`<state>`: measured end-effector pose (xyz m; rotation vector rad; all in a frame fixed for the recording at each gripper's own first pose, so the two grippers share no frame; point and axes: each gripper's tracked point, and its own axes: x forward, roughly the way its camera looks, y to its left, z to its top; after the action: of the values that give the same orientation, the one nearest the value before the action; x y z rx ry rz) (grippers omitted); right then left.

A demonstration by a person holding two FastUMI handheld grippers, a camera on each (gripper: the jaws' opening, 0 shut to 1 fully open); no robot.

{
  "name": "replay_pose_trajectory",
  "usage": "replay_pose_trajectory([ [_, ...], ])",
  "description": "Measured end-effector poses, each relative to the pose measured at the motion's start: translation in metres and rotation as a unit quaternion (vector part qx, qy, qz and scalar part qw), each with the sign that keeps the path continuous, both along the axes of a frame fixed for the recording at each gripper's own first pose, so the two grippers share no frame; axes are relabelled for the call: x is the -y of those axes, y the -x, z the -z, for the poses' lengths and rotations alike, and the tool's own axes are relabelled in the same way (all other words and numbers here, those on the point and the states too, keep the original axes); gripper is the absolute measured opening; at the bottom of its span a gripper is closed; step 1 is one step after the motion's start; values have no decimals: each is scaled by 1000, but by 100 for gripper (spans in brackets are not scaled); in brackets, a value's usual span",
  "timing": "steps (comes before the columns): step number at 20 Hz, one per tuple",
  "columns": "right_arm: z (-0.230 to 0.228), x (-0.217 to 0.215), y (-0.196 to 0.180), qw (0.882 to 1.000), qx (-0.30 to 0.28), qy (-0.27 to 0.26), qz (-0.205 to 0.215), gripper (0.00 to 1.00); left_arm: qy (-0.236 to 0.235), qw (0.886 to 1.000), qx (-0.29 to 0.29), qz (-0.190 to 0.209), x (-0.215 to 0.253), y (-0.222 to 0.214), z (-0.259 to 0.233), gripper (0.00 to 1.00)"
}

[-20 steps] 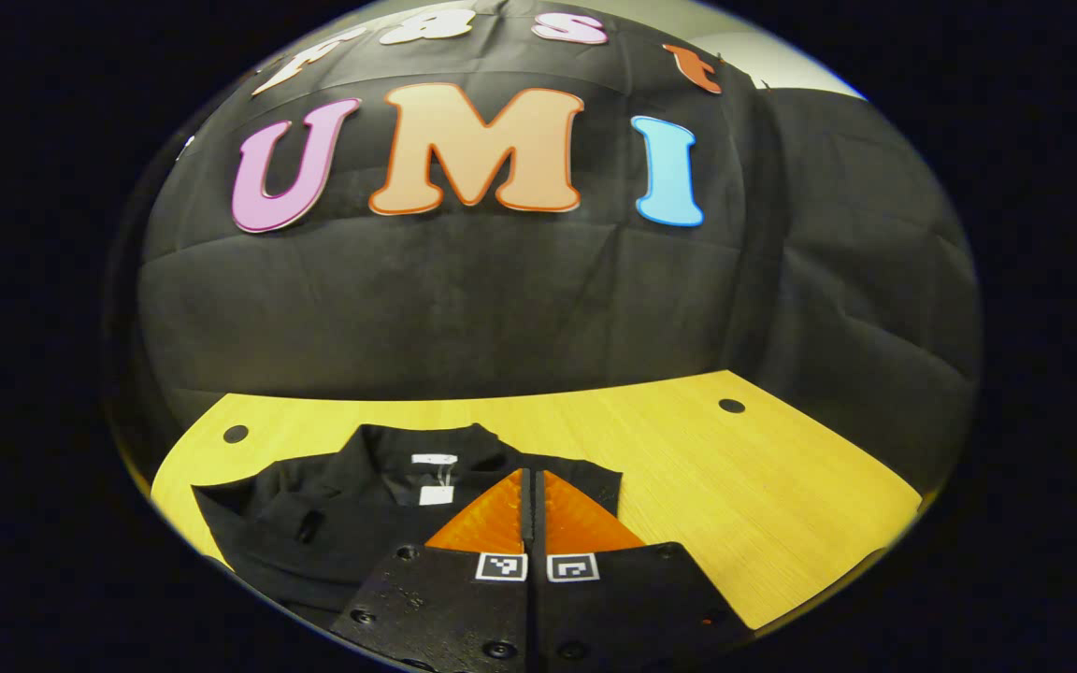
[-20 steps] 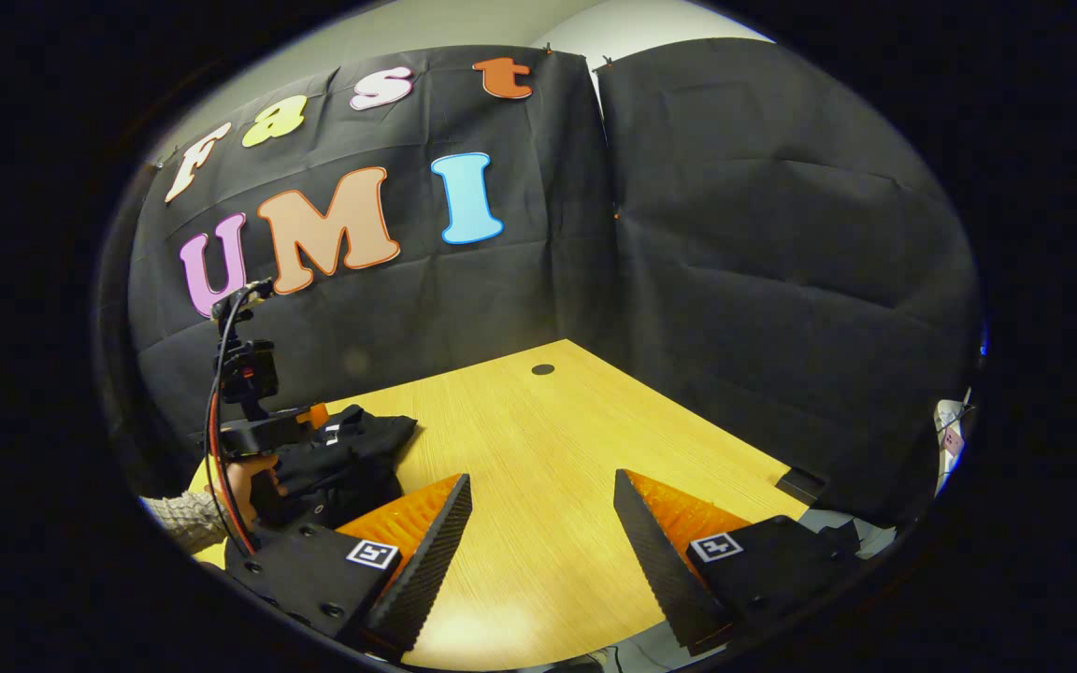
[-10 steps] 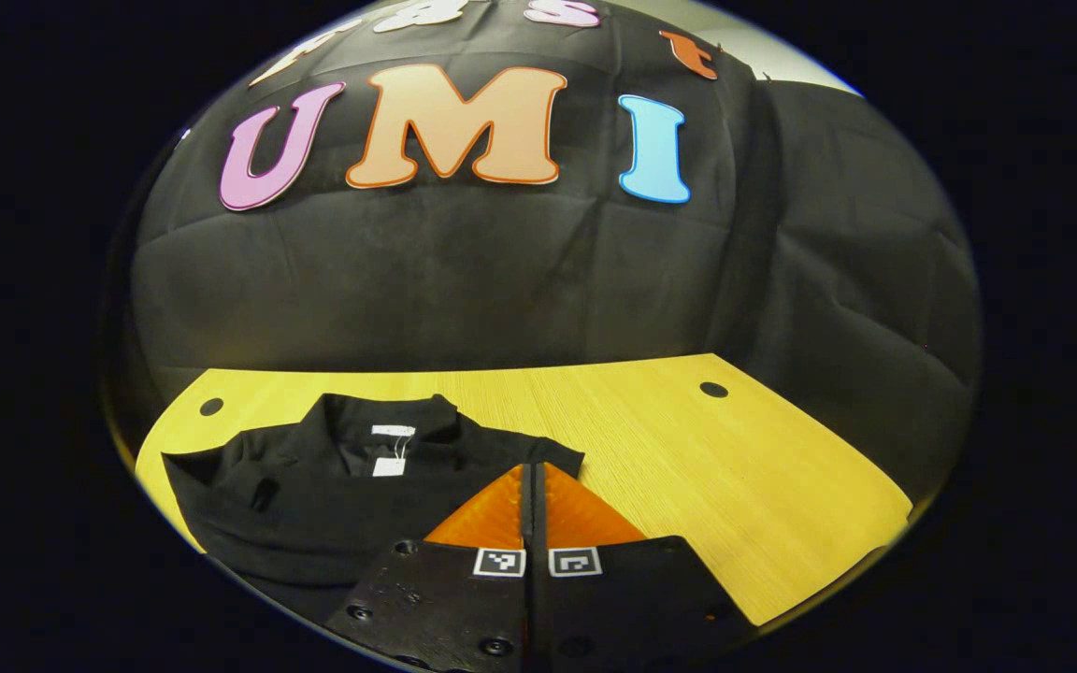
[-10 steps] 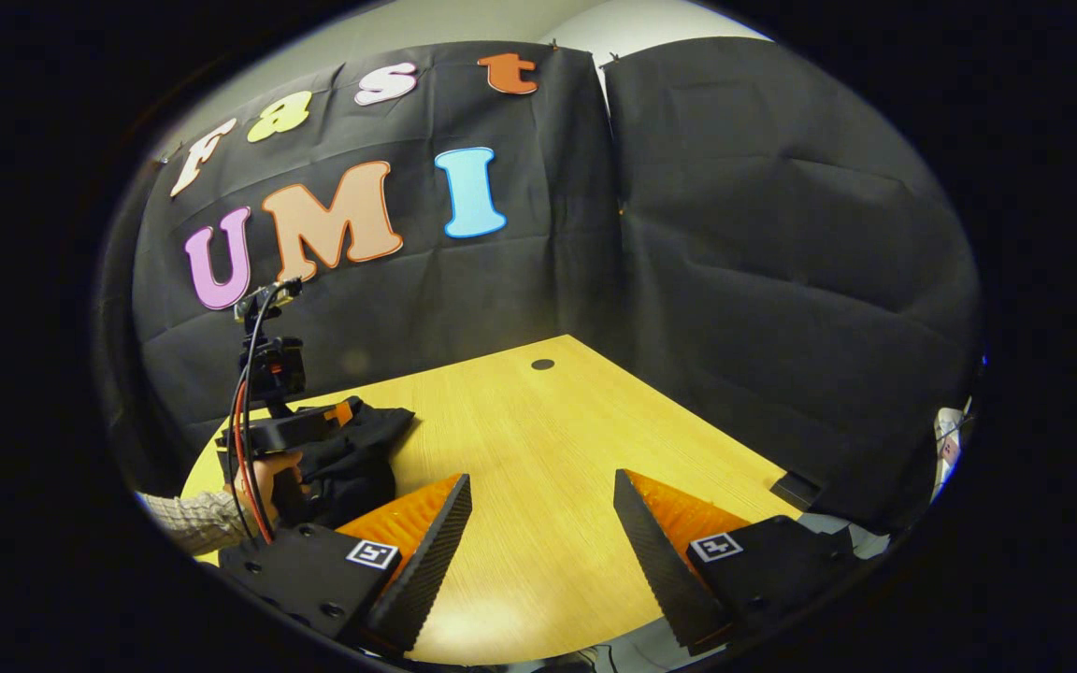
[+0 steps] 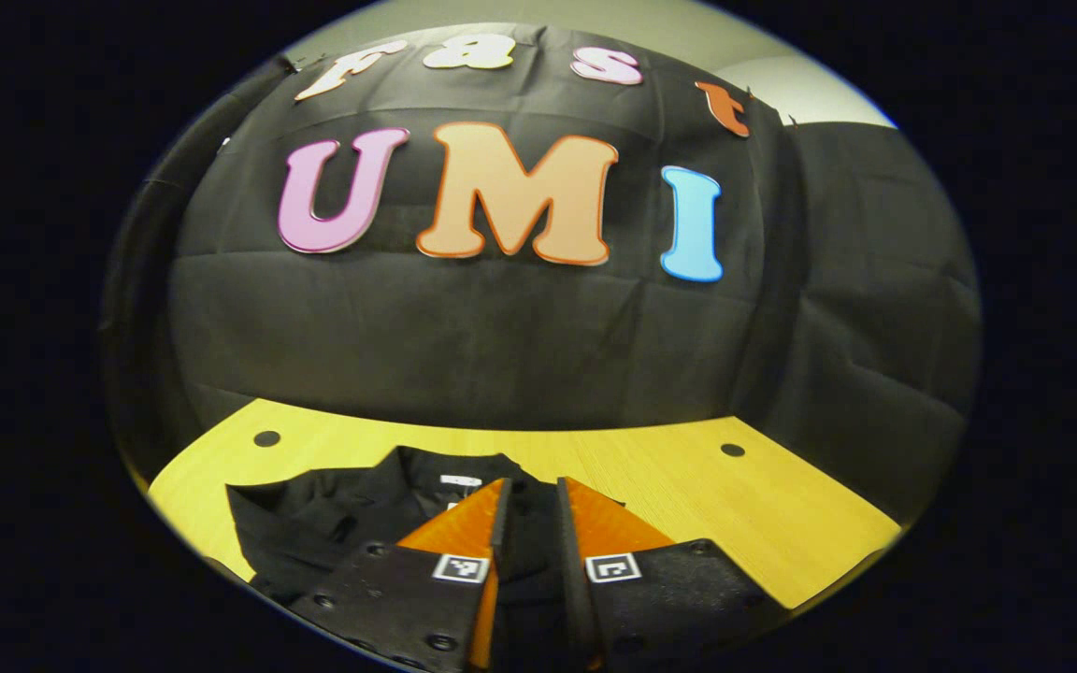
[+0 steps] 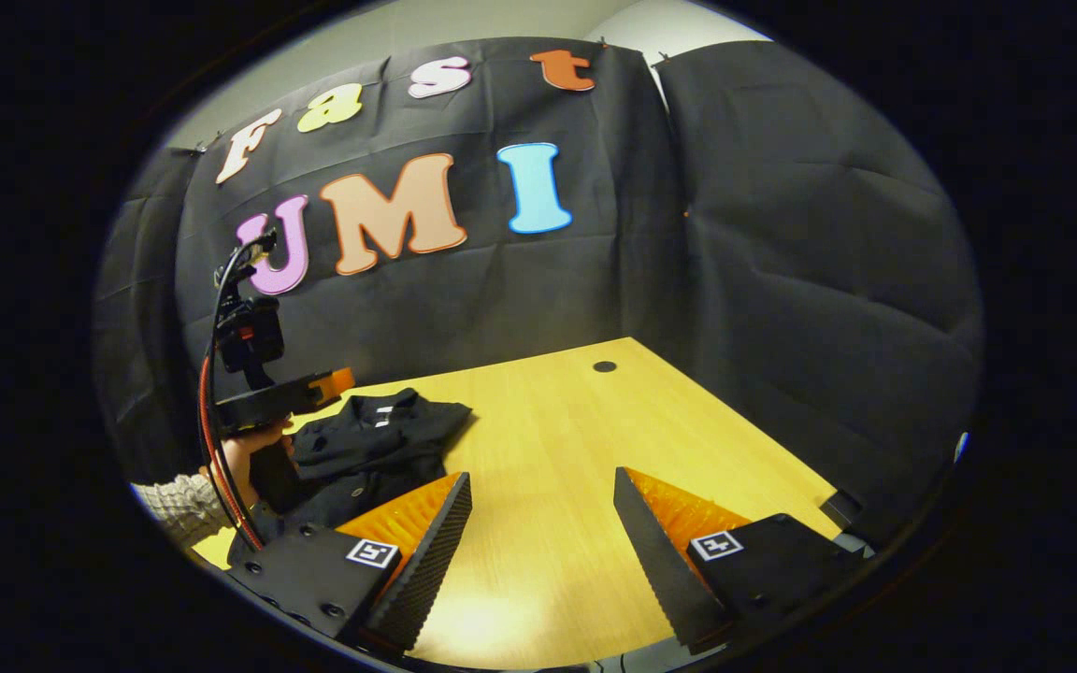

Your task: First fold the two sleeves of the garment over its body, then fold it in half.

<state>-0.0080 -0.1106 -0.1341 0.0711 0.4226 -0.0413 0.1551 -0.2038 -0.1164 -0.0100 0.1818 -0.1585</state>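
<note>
A black collared garment [image 5: 333,523] is lying folded into a compact bundle on the left part of the wooden counter [image 5: 763,514], its collar pointing toward the booth's black cloth wall [image 5: 501,336] and a white label showing inside the neck. In the left gripper view, the left tongs [image 5: 531,495] are hovering just above the bundle's right portion, their fingers parted by a narrow gap with nothing gripped between them; dark fabric is showing through that gap.

In the right gripper view, the garment [image 6: 380,444] is sitting at the counter's far left side, well apart from the right tongs [image 6: 543,495], which are standing wide open over bare counter [image 6: 576,439] with nothing between their fingers. Farther off in this view, a hand [image 6: 253,453] in a patterned sleeve [image 6: 174,495] is gripping the handle of the left tongs [image 6: 337,379], which are hanging over the garment's near edge. A round dark hole [image 6: 605,366] is sitting near the counter's far edge.
</note>
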Motion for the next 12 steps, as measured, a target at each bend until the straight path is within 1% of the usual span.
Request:
replay_pose_trajectory([
  [2,5,-17,0,999,-6,4,-31,97,-6,1000,20,-14,-23,11,-19,48],
  [6,23,-55,8,995,-27,11,-99,98,-21,996,50,-74,-91,38,-45,99],
  [9,39,-83,19,988,-42,24,-144,98,-23,992,49,-111,-142,64,-52,93],
  [12,54,-111,31,980,-55,36,-188,98,-38,989,47,-132,-193,94,-51,93],
])
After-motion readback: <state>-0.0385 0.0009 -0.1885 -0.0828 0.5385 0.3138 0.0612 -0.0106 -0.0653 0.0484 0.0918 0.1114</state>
